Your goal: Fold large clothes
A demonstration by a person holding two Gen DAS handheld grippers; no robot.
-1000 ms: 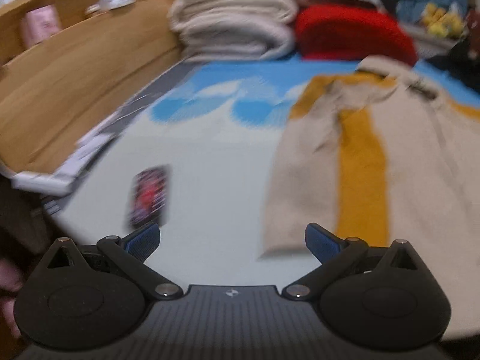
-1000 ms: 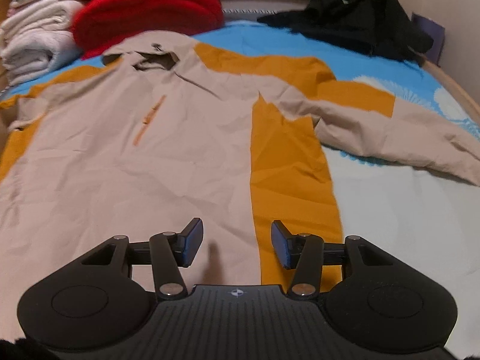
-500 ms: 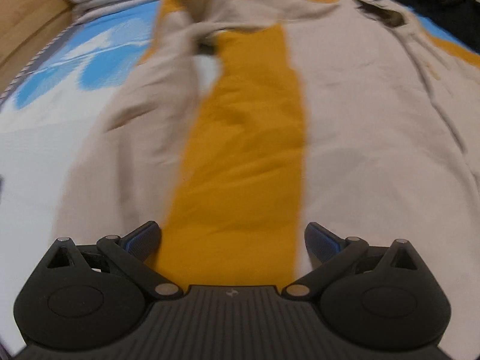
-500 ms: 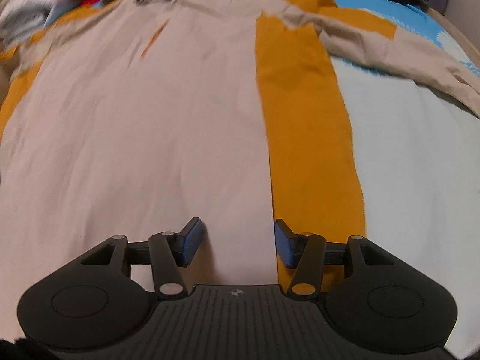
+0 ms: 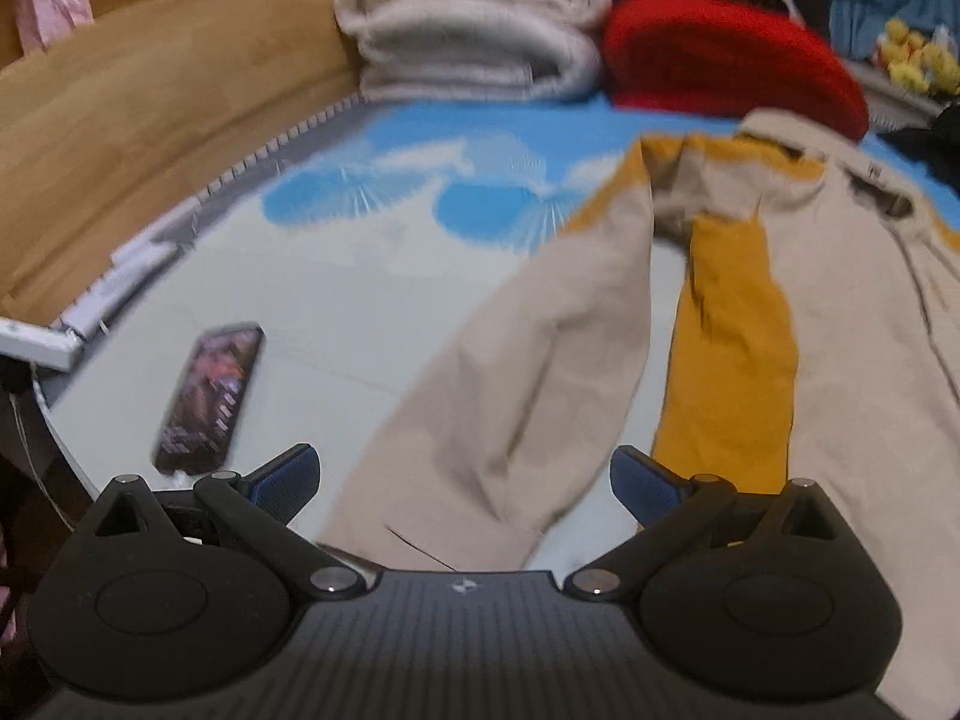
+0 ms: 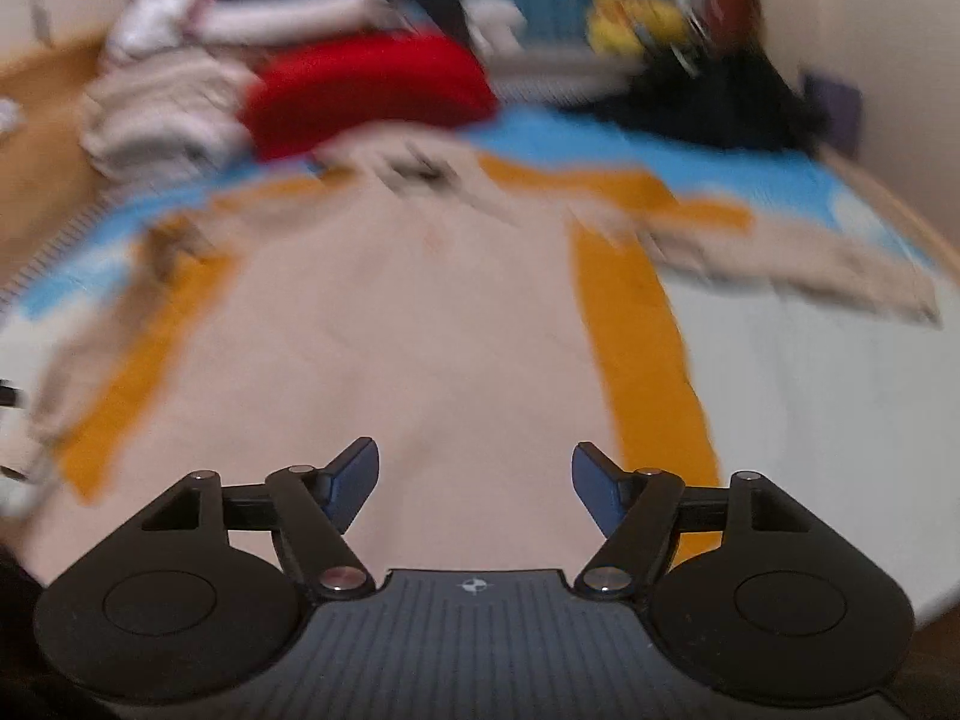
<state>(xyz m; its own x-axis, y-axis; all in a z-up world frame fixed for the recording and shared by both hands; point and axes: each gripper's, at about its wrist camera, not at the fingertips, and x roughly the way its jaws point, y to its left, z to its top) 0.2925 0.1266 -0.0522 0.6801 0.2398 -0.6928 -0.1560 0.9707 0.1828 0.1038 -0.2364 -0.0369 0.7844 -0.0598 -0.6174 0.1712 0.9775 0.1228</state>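
- At the far end of the bed (image 5: 336,300), a stack of folded cream blankets (image 5: 474,30) sits just beside a red knitted bundle (image 5: 726,60); yellow plush toys (image 5: 918,57) and a black garment (image 6: 720,102) lie further right.
- On the near left of the sheet, a phone (image 5: 210,396) lies face up, apart from the clothing; a wooden bed wall (image 5: 138,138) runs along the left edge.
- The beige and mustard jacket (image 6: 420,324) is spread flat on the bed, collar toward the far end, one sleeve (image 6: 798,264) stretched out to the right; both views are blurred.
- In the left wrist view, the jacket's other sleeve (image 5: 528,384) lies folded down beside the body, its cuff end near the left gripper (image 5: 465,477).
- The left gripper is spread wide and holds nothing, its fingers above the cuff.
- The right gripper (image 6: 474,480) is also spread, empty, hovering over the jacket's near hem, next to the mustard side panel (image 6: 648,372).
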